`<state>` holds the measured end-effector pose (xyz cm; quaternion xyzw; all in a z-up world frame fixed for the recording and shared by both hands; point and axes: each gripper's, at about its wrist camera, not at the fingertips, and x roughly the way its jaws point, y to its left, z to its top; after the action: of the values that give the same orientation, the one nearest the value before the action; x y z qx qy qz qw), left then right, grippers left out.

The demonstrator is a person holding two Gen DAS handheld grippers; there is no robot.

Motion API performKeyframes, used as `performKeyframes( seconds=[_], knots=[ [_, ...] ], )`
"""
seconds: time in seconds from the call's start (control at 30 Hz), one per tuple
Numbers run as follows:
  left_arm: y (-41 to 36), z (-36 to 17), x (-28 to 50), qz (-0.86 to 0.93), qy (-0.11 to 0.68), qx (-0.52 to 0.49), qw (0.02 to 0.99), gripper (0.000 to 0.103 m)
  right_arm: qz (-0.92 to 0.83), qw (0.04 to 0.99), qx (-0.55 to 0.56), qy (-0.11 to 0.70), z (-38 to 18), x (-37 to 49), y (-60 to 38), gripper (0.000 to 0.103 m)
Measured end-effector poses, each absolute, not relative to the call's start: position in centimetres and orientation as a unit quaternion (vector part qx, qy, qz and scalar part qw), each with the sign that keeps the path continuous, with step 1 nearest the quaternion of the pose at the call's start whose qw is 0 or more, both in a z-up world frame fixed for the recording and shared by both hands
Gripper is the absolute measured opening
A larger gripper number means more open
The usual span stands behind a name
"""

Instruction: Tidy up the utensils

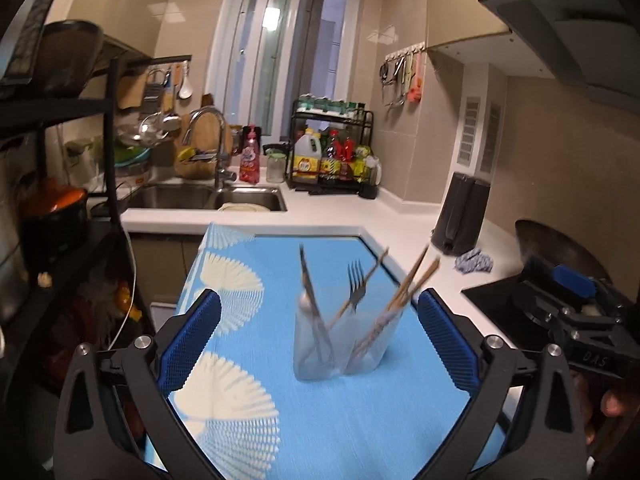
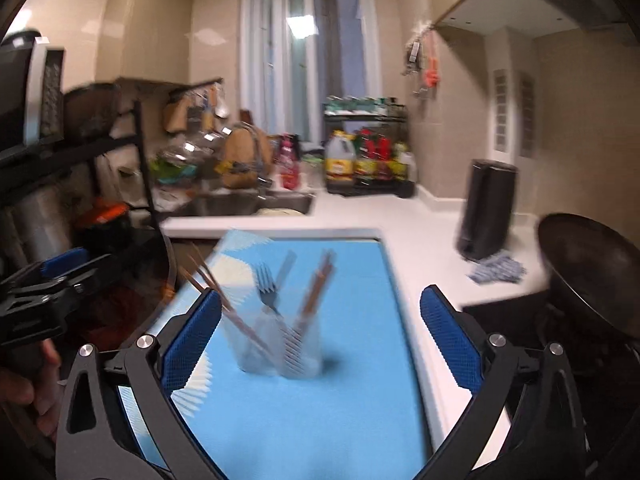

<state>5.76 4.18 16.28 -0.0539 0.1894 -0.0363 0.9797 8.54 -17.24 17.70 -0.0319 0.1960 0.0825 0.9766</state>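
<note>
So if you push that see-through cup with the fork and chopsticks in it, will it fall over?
Probably easily. The clear holder looks thin and light, while the fork and chopsticks lean out above its rim, making it top-heavy. It may also slide on the blue mat.

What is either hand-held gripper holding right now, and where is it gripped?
Nothing. The left hand-held gripper and right hand-held gripper are both wide open, apart from the clear utensil holder on the blue mat.

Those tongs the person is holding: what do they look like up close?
Each pair of tongs, left tongs and right tongs, has two black angular arms joined with silver bolts. The fingers carry blue pads with a fine ribbed texture. The right one's body, seen from the left wrist view, has a blue part on top and white lettering.
</note>
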Motion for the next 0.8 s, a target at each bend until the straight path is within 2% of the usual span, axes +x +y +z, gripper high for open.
performKeyframes(
  seconds=[0.2, 0.5, 0.8],
  knots=[
    [3.0, 9.5, 5.4, 0.009, 0.240, -0.058, 0.969, 0.096, 0.056, 0.974, -0.038, 0.215, 12.3, 8.0, -18.7, 0.098],
    [1.8, 7.9, 4.6, 0.014, 0.229, -0.040, 0.972, 0.096, 0.080, 0.973, -0.025, 0.215, 8.0, 8.3, -18.8, 0.098],
    [1.3, 7.3, 5.0, 0.013, 0.235, -0.041, 0.971, 0.096, 0.074, 0.974, -0.016, 0.212, 6.9, 8.6, -19.1, 0.098]
  ],
)
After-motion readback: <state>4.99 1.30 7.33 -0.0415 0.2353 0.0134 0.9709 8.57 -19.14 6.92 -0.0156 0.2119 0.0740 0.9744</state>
